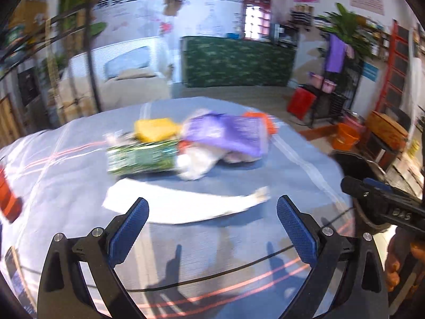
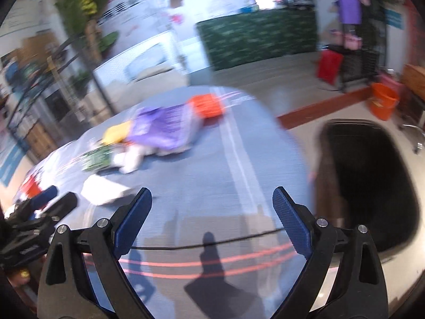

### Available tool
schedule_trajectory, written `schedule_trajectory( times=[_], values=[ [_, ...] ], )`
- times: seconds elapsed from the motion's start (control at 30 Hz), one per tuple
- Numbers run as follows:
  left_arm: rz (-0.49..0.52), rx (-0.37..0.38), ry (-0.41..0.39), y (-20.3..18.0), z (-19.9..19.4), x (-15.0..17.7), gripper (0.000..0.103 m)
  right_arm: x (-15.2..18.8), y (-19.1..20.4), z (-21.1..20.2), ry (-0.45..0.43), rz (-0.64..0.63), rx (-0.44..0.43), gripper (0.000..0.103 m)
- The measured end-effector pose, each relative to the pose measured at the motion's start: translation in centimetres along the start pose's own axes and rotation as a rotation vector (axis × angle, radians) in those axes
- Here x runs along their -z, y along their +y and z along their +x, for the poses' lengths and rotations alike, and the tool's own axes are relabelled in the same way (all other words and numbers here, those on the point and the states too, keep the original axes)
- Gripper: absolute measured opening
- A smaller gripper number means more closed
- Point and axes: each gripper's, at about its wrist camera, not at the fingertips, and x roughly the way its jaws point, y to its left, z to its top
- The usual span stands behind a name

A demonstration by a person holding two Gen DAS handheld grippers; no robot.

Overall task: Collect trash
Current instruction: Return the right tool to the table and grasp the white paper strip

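Both hand-held grippers, left and right, spread wide, empty above blurred, seemingly white paper.

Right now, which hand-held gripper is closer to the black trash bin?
Right. The right hand-held gripper hangs beside the black trash bin; the left hand-held gripper sits farther off, over the white paper.

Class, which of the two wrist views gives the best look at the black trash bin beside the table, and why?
The right wrist view: the black trash bin shows its whole open mouth beside the table. The left wrist view shows only a dark sliver of it behind the right gripper.
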Motion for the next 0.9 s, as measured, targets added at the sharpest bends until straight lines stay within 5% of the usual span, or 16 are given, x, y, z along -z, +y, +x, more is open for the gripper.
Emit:
schedule_trajectory(
  times=[0.37,0.63,0.9],
  values=[
    [-0.110,-0.127,0.045,8.5,-1.5,2.3,0.096,0.5,12.3,4.6,0.116,-0.324,-0.168,0.091],
    [-0.171,-0.169,0.057,12.1,-2.3,3.3,0.096,1.5,19.0,8.5,0.174,-0.634,-0.198,0.091],
    [-0.201,-0.167,0.071,13.4,-2.0,3.6,0.096,1.3,21.1,13.6,0.275,-0.713,-0.173,0.091]
  ],
)
